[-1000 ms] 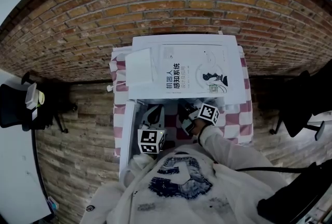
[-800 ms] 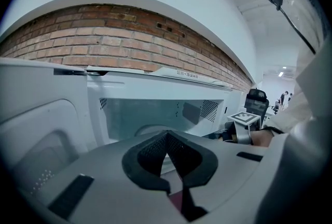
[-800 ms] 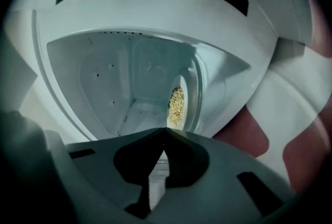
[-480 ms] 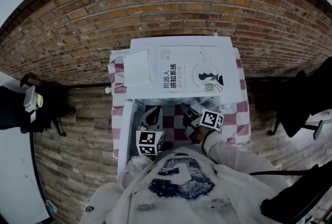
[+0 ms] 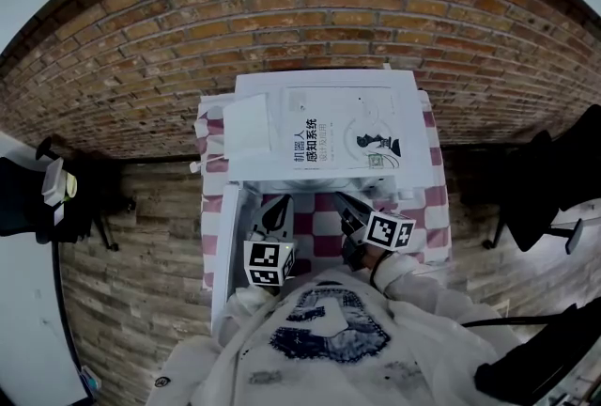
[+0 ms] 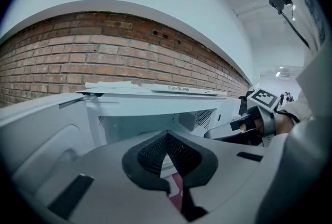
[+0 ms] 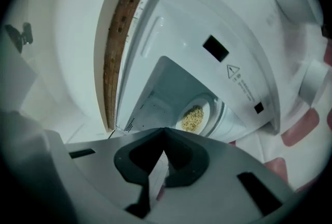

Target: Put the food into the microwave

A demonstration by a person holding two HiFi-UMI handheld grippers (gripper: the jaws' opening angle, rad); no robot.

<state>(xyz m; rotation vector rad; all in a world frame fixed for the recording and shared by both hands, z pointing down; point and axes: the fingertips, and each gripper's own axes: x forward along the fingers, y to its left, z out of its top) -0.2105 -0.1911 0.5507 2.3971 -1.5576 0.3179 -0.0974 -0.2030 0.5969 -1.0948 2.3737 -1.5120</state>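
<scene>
- Now the right gripper (image 5: pixel 347 210) is clear of the microwave (image 7: pixel 218 36). A second ago it reached into the opening; it has since drawn back toward the person, risen, and rolled over.
- Its jaws are pressed together with nothing between them. The left gripper (image 5: pixel 278 209) has barely shifted; it waits by the open door (image 5: pixel 225 254), jaws likewise closed and empty.
- The food (image 7: pixel 192 118), a yellowish heap on a white plate (image 7: pixel 205 108), sits inside the cavity. So the placing looks done, and shutting the door is probably what remains.
- Only the right gripper view shows the food; it looks past its jaws straight into the cavity.
- The head view hides the cavity under the microwave's roof and the book (image 5: pixel 347 127) lying on it, but it shows both grippers over the checked cloth (image 5: pixel 427 207).
- The left gripper view shows the cavity's back wall and the right gripper at its right edge, while its own jaws cover the cavity floor.
</scene>
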